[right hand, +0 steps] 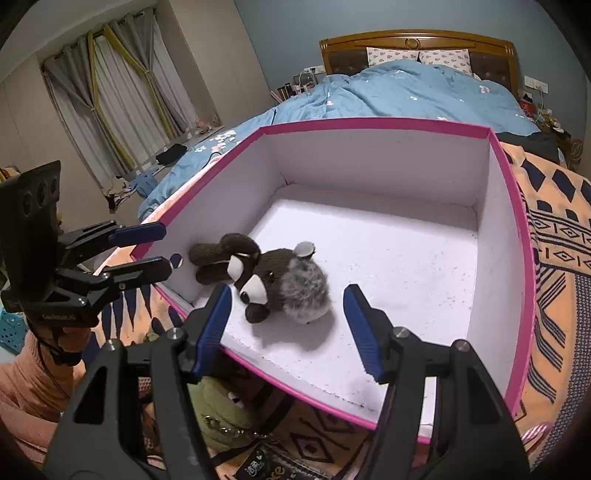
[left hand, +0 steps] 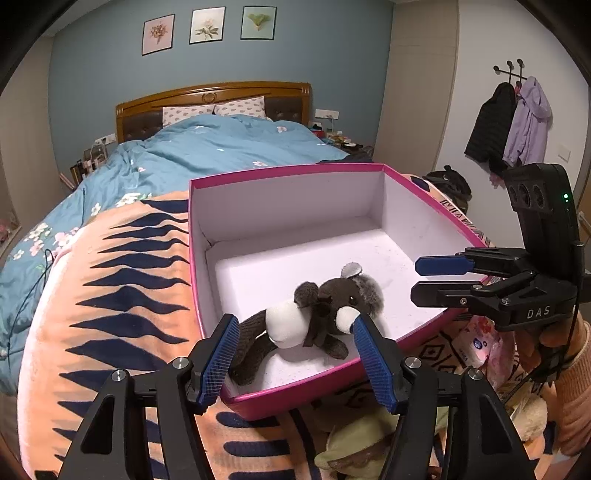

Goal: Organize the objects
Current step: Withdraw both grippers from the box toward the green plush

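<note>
Bedroom, patterned blanket: pink box (left hand: 424, 184) holds a plush toy (left hand: 314, 321) near its front-left corner — soft, light, best pinched at the torso. Left gripper (left hand: 295, 343) and right gripper (right hand: 284, 317) — fingers apart, empty.

Blue-walled bedroom (left hand: 92, 66), wooden bed (left hand: 214, 92)

A bed (left hand: 221, 147) with a wooden headboard (left hand: 212, 98) stands against a blue wall, covered by a rumpled blue duvet (left hand: 207, 151) with small flowers. Two patterned pillows (left hand: 214, 109) lean at its head. An orange blanket (left hand: 110, 280) with dark blue shapes lies over the near end. Three framed flower pictures (left hand: 207, 26) hang above the headboard. On the white wall, a black jacket (left hand: 489, 122) and a lilac jacket (left hand: 528, 118) hang from hooks (left hand: 511, 70). Grey curtains (right hand: 110, 92) with yellow ties cover the window.
</note>
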### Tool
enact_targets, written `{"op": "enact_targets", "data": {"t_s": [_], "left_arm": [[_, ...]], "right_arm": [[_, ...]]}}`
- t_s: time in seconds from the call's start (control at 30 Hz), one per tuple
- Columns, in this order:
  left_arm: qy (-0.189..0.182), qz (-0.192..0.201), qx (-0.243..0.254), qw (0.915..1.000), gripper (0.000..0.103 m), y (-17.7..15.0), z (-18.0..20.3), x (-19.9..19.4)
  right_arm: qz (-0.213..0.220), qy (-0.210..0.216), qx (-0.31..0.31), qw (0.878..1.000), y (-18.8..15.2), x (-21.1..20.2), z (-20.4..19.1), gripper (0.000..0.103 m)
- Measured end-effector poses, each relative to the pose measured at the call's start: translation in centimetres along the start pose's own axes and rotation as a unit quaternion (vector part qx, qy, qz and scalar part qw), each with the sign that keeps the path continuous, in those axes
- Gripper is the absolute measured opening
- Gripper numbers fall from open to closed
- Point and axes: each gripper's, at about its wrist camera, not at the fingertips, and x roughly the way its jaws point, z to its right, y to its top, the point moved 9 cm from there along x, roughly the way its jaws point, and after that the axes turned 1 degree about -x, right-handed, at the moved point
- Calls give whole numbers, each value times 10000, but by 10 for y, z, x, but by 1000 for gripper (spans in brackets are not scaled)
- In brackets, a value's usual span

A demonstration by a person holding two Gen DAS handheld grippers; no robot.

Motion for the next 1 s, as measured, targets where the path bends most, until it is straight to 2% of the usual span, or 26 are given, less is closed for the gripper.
{"op": "enact_targets", "data": {"t_s": [0.3,0.4,0.5,0.6,0.7,0.8,1.0], "left_arm": [[303,87,102,9995,66,0,-7,2],[314,88,54,9995,66,0,-7,0],[306,166,-45,9994,67,-3,-8,-7],[332,424,-91,9985,73,-4,-8,-21],[140,706,-178,9972,78,-6,-6,-43],[-71,869,-192,9960,81,-13,-1,-63],[-449,649,-109,9968,82,-41,15,-69]], "right_arm": [[-11,204,122,9997,-3,1,-10,65],[53,121,181,9997,-2,-1,-9,65],[276,29,117,9995,-3,-16,-16,65],[548,56,-50,9985,-6,-38,-32,65],[796,222,-209,9964,-15,-63,-54,66],[778,341,-240,9961,-30,-71,-68,73],[286,284,68,9992,-62,-47,-67,73]]}}
